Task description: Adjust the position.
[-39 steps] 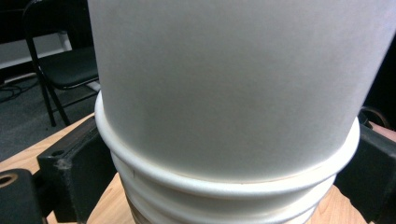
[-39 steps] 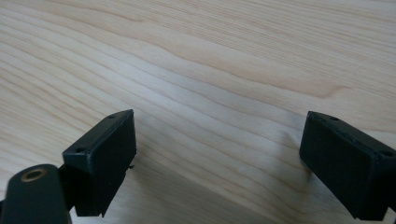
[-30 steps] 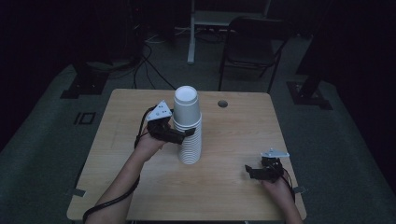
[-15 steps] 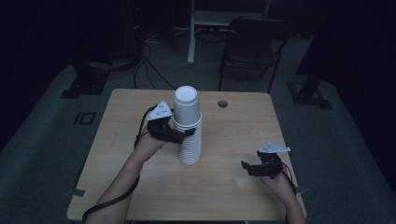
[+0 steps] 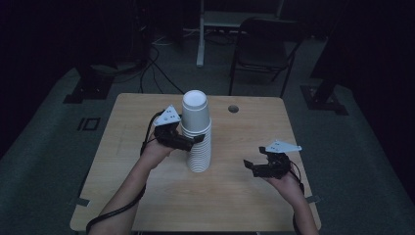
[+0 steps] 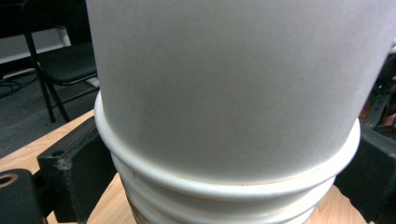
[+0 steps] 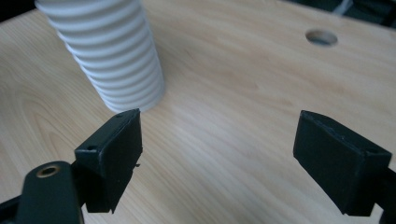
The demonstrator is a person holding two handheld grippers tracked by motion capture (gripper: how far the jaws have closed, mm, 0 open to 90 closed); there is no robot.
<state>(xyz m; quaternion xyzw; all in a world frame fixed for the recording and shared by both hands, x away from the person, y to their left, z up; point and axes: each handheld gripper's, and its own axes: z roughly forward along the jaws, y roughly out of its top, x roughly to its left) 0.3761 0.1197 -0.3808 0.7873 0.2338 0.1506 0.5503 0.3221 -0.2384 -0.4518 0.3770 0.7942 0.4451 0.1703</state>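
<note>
- I see a tall stack of white cups (image 5: pixel 197 142) standing upside down near the middle of the wooden surface (image 5: pixel 147 205), bases up, each cup nested over the one below.
- The top cup (image 5: pixel 195 111) sits higher than the rest, so much of its wall shows above the ribbed run of rims beneath it.
- My left hand-held gripper (image 5: pixel 188 142) is at the stack's left side, at the level where the top cup's rim meets the next one down.
- In the left gripper view the cups (image 6: pixel 233 107) sit between the two black jaws, one jaw at each side of the rims. I cannot tell whether the jaws press on the cups or just stand beside them.
- My right hand-held gripper (image 5: pixel 255 168) is held low over the surface, well to the right of the stack, pointing toward it, with its jaws wide apart and nothing between them.
- In the right gripper view I see the stack's lower rims (image 7: pixel 112 60) resting on the surface (image 7: pixel 224 121) ahead and to the left.
- A round hole (image 5: pixel 233 108) lies in the surface near its far edge.
- A dark chair (image 5: pixel 262 46) stands on the floor beyond.
</note>
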